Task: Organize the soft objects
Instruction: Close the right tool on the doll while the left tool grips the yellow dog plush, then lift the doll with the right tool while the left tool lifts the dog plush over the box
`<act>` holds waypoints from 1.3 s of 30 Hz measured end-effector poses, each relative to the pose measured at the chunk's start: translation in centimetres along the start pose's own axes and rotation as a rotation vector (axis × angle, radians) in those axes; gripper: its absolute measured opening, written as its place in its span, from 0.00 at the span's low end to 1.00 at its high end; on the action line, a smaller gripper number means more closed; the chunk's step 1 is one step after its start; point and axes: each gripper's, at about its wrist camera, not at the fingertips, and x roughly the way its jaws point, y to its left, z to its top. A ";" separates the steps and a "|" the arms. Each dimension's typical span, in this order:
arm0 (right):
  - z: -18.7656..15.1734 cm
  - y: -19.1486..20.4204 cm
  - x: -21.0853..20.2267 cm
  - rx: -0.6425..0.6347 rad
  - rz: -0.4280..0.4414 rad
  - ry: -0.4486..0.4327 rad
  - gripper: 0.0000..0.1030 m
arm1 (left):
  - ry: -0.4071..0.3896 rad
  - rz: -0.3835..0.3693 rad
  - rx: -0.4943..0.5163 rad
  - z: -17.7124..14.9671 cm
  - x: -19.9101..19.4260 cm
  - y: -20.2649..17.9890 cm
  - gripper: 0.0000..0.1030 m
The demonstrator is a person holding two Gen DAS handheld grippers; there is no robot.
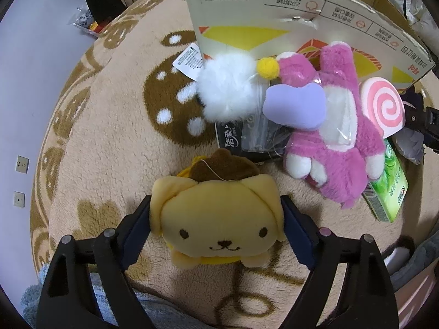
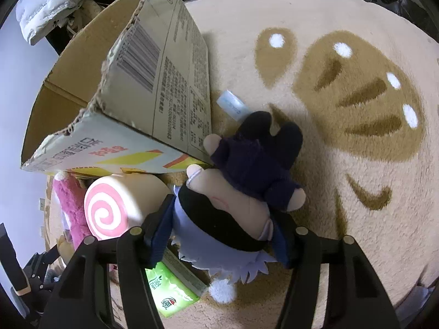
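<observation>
The left gripper (image 1: 215, 226) clamps the yellow dog plush (image 1: 216, 219); ahead lies the pink plush (image 1: 337, 137). The right gripper (image 2: 219, 235) squeezes the dark-clothed doll (image 2: 241, 192), with the cardboard box (image 2: 153, 82) ahead-left.

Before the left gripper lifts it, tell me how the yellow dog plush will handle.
The yellow dog plush probably squashes: the left gripper fingers already dent its sides. It looks light and fuzzy, unlikely to slip. Flat-bottomed on the rug, it shouldn't roll.

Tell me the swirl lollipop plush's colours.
Pink and white spiral on the lollipop plush; clearest in the right wrist view.

Five plush toys (image 1: 216, 219), one cardboard box (image 1: 288, 13), one green packet (image 1: 387, 189).
</observation>
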 end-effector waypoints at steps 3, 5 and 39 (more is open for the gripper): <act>0.1 0.2 -0.2 -0.003 -0.012 -0.004 0.63 | -0.007 -0.001 -0.003 0.0 -0.3 0.0 0.83; -0.4 0.2 -0.8 0.002 -0.015 -0.007 0.63 | -0.011 -0.003 -0.006 -0.1 -0.5 0.0 0.83; -6.4 6.7 -16.1 -0.293 0.011 -0.541 0.63 | -0.767 0.102 -0.129 -3.6 -18.0 2.2 0.83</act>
